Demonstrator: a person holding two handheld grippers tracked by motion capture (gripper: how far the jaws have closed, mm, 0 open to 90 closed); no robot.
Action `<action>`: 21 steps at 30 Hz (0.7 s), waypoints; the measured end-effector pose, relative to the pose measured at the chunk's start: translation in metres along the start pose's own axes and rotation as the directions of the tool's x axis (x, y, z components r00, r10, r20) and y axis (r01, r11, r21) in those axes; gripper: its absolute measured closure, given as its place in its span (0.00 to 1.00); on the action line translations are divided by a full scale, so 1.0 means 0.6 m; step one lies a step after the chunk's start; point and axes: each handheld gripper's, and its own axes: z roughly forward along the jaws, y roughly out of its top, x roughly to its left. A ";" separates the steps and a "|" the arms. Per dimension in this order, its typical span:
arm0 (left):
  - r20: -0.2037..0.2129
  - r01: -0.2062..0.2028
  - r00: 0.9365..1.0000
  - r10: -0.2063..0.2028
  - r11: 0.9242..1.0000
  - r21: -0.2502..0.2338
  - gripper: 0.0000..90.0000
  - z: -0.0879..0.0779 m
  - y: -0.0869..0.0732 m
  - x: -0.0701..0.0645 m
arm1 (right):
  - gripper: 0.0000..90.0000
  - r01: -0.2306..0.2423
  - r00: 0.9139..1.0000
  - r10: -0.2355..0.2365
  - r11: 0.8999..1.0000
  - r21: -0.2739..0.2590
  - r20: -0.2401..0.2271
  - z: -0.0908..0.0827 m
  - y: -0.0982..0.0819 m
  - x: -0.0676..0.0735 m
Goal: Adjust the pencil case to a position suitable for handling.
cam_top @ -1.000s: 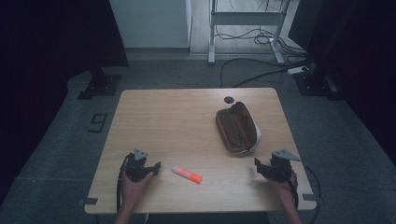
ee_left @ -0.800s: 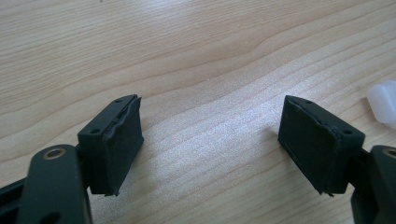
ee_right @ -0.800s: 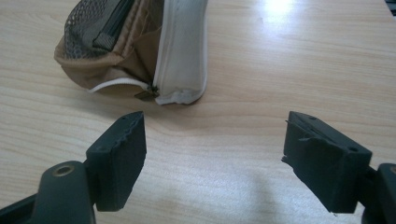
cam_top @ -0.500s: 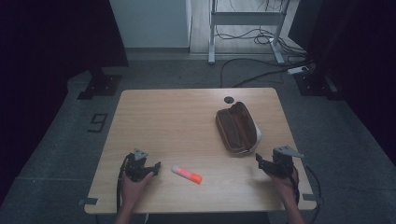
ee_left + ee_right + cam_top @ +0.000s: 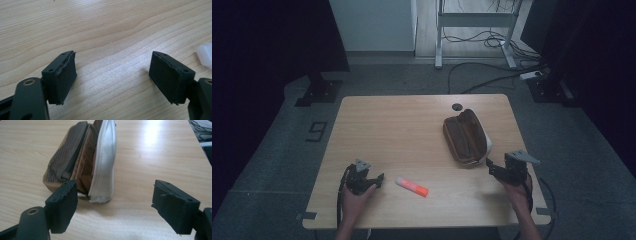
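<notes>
A brown zip pouch (image 5: 465,136) with a white flap lies open on the wooden table (image 5: 412,125) toward the right; in the right gripper view the pouch (image 5: 82,157) sits just beyond the jaws. An orange-and-white marker (image 5: 412,186) lies near the front edge. My left gripper (image 5: 379,178) rests open on the table just left of the marker, whose white cap (image 5: 205,53) peeks in at the right edge. My right gripper (image 5: 490,167) hovers open, just in front of the pouch's near end, nothing between its jaws (image 5: 115,205).
A small black grommet hole (image 5: 456,106) sits at the table's far edge. Cables and a metal desk frame (image 5: 477,20) lie on the floor behind. A black stand base (image 5: 319,92) is at the back left.
My right gripper has risen a little and moved slightly right. The left gripper, marker and pouch have stayed put.
</notes>
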 end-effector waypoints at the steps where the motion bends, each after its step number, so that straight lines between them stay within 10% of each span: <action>1: 0.000 0.000 1.000 0.000 1.000 0.001 0.24 0.000 0.000 0.000 | 0.22 0.007 1.000 -0.007 1.000 -0.004 0.001 0.002 0.006 0.001; 21: 0.000 0.000 1.000 0.000 1.000 0.001 0.24 0.000 0.000 0.000 | 0.23 0.035 0.999 -0.035 0.999 -0.001 -0.011 0.047 0.051 0.017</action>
